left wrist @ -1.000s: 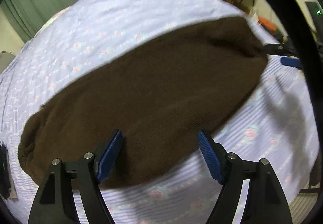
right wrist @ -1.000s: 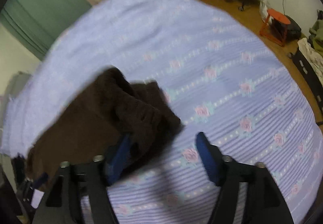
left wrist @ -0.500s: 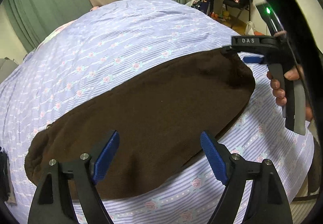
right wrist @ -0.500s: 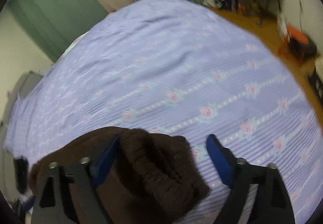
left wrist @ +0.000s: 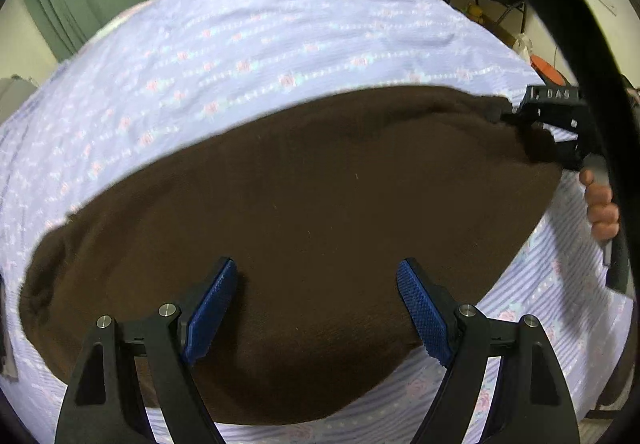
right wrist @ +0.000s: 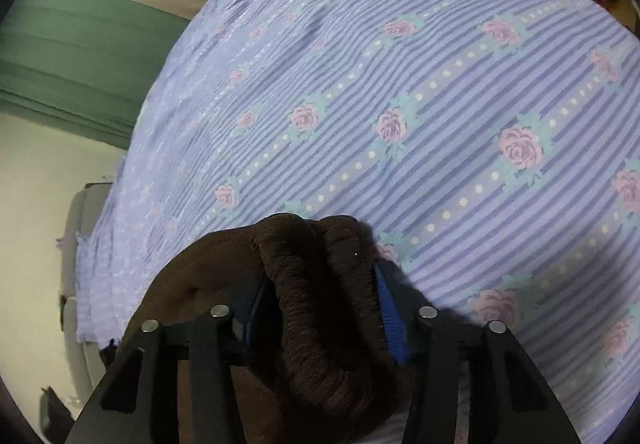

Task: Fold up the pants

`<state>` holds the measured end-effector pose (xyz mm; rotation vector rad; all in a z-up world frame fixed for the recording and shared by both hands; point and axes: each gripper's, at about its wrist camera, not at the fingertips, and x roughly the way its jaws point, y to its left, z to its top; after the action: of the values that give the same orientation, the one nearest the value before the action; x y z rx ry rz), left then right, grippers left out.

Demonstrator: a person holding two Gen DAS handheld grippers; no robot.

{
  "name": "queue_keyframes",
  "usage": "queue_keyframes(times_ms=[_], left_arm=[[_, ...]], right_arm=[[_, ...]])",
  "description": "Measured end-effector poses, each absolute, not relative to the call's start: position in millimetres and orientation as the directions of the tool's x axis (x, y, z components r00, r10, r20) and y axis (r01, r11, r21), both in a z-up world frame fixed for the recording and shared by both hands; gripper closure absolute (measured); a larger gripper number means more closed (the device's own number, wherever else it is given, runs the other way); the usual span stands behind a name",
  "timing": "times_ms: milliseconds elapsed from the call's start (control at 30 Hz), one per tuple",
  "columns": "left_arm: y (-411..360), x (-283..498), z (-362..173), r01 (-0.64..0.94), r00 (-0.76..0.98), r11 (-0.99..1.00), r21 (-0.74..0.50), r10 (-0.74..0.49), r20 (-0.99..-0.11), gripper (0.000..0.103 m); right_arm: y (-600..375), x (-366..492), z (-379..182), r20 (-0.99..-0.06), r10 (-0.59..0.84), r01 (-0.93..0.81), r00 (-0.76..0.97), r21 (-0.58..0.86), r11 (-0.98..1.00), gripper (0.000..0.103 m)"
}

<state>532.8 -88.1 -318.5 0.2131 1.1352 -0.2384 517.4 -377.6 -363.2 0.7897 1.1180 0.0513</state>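
From the left wrist camera we get the whole spread: brown knit pants [left wrist: 312, 212] lie flat across a bed [left wrist: 280, 44] covered in a lavender striped sheet with small roses. The left claw [left wrist: 316, 300] hovers over the near edge of the fabric, its blue pads [left wrist: 212, 304] wide apart and released, gripping nothing. Far to the right in this same view, the right claw [left wrist: 520, 124] bites the end of the pants, with the person's hand [left wrist: 600, 204] showing behind it, partly cut off by the dark lens rim.

Over to the right wrist camera, and here is the close-up the other view cannot give: the right claw [right wrist: 320, 308] is clenched on a thick bunched roll of the pants [right wrist: 320, 304], ribbed knit bulging up between the blue fingers [right wrist: 388, 308]. The left finger pad is almost buried under cloth.

The fabric looks plush, dark chocolate brown, smooth in the middle and rumpled at the left end. Whether the gripped end is waistband or cuff, I cannot tell. Green curtains [right wrist: 80, 52] hang beyond the bed, and the room clutter in the far corner is too small to identify.
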Motion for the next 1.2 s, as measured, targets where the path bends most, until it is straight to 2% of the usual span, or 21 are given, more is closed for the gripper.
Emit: queue_keyframes(times_ms=[67,200,333,433,533,667,800,1000,1200], left_arm=[[-91,528,-328,0.305,0.372,0.952,0.034,-0.087,-0.924,0.021],[-103,510,-345,0.337,0.375,0.941,0.032,-0.103,-0.921,0.019],[-115,497,-366,0.356,0.435,0.925,0.136,-0.035,-0.900,0.016],[-116,501,-364,0.374,0.418,0.917,0.139,-0.033,-0.908,0.015],[-107,509,-340,0.349,0.377,0.933,0.088,-0.054,-0.925,0.021],[-59,493,-268,0.188,0.485,0.982,0.022,-0.074,-0.872,0.016],[-1,471,-221,0.083,0.553,0.996,0.014,-0.034,-0.833,0.015],[73,443,-206,0.028,0.592,1.000,0.000,-0.017,-0.806,0.015],[126,449,-205,0.029,0.607,0.998,-0.053,-0.059,-0.793,0.015]], right_arm=[[-381,513,-350,-0.779,0.404,0.350,0.479,0.592,0.726,0.068],[-386,492,-304,-0.743,0.334,0.333,0.580,0.590,0.735,0.073],[-389,495,-329,-0.804,0.316,0.403,0.504,0.543,0.737,0.074],[-386,495,-325,-0.804,0.307,0.408,0.510,0.540,0.736,0.074],[-379,488,-295,-0.788,0.293,0.377,0.541,0.539,0.754,0.074],[-353,479,-235,-0.782,0.230,0.321,0.579,0.478,0.818,0.075],[-304,468,-173,-0.763,0.173,0.264,0.623,0.413,0.871,0.075],[-199,463,-115,-0.741,0.129,0.194,0.659,0.333,0.923,0.074],[-84,472,-107,-0.760,0.133,0.143,0.636,0.286,0.947,0.075]])
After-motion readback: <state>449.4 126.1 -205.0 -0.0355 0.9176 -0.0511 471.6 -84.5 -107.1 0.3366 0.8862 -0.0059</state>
